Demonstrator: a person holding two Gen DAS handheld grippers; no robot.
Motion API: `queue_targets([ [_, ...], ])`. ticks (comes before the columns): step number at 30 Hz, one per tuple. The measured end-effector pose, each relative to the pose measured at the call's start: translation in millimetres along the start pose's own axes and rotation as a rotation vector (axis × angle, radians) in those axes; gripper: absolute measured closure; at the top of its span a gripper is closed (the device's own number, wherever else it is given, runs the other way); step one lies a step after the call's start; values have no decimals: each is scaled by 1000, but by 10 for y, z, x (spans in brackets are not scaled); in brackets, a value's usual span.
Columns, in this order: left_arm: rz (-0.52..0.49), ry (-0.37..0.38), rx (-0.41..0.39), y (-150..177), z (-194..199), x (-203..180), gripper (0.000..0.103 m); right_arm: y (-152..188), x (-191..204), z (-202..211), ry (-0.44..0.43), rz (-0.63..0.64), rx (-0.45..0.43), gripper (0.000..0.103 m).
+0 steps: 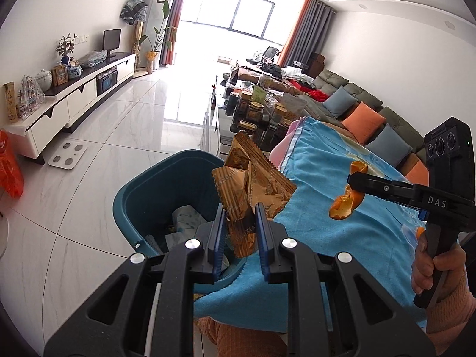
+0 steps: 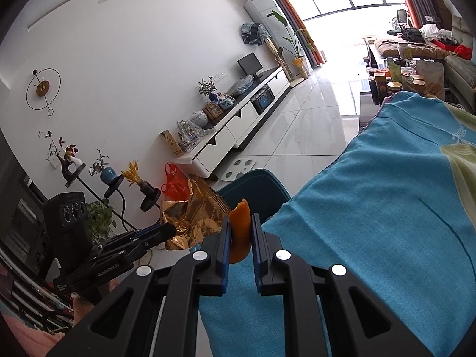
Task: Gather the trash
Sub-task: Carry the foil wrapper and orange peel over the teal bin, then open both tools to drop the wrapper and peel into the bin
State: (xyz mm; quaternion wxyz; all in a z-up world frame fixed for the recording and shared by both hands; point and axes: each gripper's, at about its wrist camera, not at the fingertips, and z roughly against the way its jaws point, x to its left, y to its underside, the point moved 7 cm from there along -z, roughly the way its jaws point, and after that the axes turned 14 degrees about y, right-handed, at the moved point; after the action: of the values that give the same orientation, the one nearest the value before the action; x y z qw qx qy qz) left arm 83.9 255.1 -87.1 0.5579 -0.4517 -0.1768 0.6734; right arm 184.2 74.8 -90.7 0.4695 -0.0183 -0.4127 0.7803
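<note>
My left gripper is shut on a crumpled gold snack wrapper and holds it over the near rim of a teal trash bin, which has paper trash inside. My right gripper is shut on a curved orange peel above the blue cloth near its bin-side edge. In the left wrist view the right gripper shows with the peel hanging below it. In the right wrist view the wrapper and the left gripper show beside the bin.
Another orange peel piece lies on the blue cloth. Jars and packets crowd the coffee table beyond. A sofa with cushions runs along the right. A white scale and a red bag sit on the tiled floor.
</note>
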Motion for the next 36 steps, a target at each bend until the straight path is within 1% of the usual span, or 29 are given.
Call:
queue_targets([
  [8, 35, -30, 7, 42, -3, 192, 83, -63, 115, -201, 4, 22, 28, 91],
  [21, 68, -71, 39, 88, -158, 419, 83, -106, 309, -568, 32, 66, 78, 91],
  [33, 107, -93, 83, 153, -437, 599, 83, -47, 480, -901, 67, 112, 147, 90],
  [36, 109, -99, 94, 149, -509, 624, 83, -13, 506, -987, 78, 122, 170, 89],
])
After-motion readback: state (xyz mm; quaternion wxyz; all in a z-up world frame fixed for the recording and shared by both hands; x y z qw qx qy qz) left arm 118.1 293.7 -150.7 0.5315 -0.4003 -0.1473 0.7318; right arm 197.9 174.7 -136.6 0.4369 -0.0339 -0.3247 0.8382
